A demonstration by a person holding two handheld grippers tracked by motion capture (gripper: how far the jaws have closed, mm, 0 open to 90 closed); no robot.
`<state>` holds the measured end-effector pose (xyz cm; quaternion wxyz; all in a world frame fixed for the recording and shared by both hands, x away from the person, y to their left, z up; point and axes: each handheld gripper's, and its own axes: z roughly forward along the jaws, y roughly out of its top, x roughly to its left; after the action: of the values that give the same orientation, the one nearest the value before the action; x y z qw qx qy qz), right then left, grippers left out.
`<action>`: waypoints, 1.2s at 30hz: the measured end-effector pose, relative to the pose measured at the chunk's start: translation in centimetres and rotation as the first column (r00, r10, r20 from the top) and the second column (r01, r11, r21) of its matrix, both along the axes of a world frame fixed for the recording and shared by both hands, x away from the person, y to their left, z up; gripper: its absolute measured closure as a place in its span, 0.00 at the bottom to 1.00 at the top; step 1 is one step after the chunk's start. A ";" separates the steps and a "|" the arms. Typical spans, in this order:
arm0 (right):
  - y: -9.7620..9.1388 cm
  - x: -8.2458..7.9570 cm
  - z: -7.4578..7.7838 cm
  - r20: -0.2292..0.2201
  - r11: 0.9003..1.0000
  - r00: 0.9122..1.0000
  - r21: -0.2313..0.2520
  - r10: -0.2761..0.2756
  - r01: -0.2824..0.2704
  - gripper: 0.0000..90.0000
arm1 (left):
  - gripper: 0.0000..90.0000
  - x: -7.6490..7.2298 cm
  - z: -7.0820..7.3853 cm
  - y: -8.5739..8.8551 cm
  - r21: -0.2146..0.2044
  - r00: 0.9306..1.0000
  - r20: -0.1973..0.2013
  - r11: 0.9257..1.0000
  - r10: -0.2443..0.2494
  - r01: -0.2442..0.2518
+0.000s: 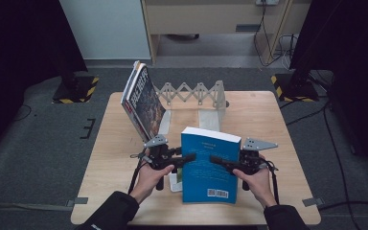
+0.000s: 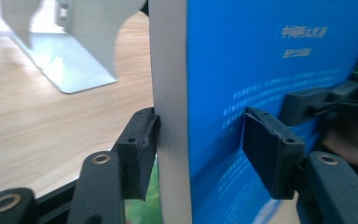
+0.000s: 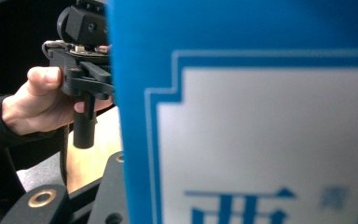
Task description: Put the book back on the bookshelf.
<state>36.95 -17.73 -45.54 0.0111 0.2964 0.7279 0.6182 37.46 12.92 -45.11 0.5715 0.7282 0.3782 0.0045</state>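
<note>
So the blue book [image 1: 207,165] is standing up near the front middle of the table [image 1: 268,120], tilted back a bit, back cover with the barcode facing me in the high view. It sits between my two grippers, with the white page edge showing along the top.

My left gripper [image 1: 184,159] comes in from the book's left side. In the left gripper view the book [image 2: 270,93] runs right between the jaws: one pad sits against the white page block, the other stands just off the blue cover with a sliver of gap. So I'd call that one let go, jaws apart with the book between them, not squeezing.

The right gripper [image 1: 220,160] reaches in from the right side, its tips lying across the cover in the high view. In the right gripper view the blue cover [image 3: 242,116] is so close and blurry that I honestly can't tell whether those jaws are clamped on it or just resting near it. Farther off in that view I can see my left hand [image 3: 37,102] wrapped around the other gripper.

Behind the book, toward the back of the table, there's a white expandable bookend rack [image 1: 194,93], and a dark-covered book [image 1: 143,103] leans at its left end, well apart from the blue one. A bit of something green [image 1: 175,181] peeks out beside the blue book's lower left corner.
</note>
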 end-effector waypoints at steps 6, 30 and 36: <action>0.0 0.1 0.0 -0.040 1.000 0.999 -0.001 -0.022 0.022 0.68 | 0.39 0.2 -0.2 1.6 0.022 0.999 0.003 0.999 0.048 -0.048; 1.8 -1.3 3.4 -0.044 0.999 0.998 -0.007 -0.039 0.039 0.68 | 0.20 1.5 -6.6 3.9 0.461 0.989 -0.042 0.881 0.143 -0.108; 1.4 -1.3 5.0 0.003 0.997 0.997 0.001 -0.074 0.074 0.68 | 0.16 1.5 -7.4 3.5 0.494 0.990 -0.063 0.866 0.125 -0.078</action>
<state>35.66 -16.35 -40.55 0.0352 0.3222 0.7162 0.6181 38.92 16.42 -52.49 0.3490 0.8278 0.4286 0.0962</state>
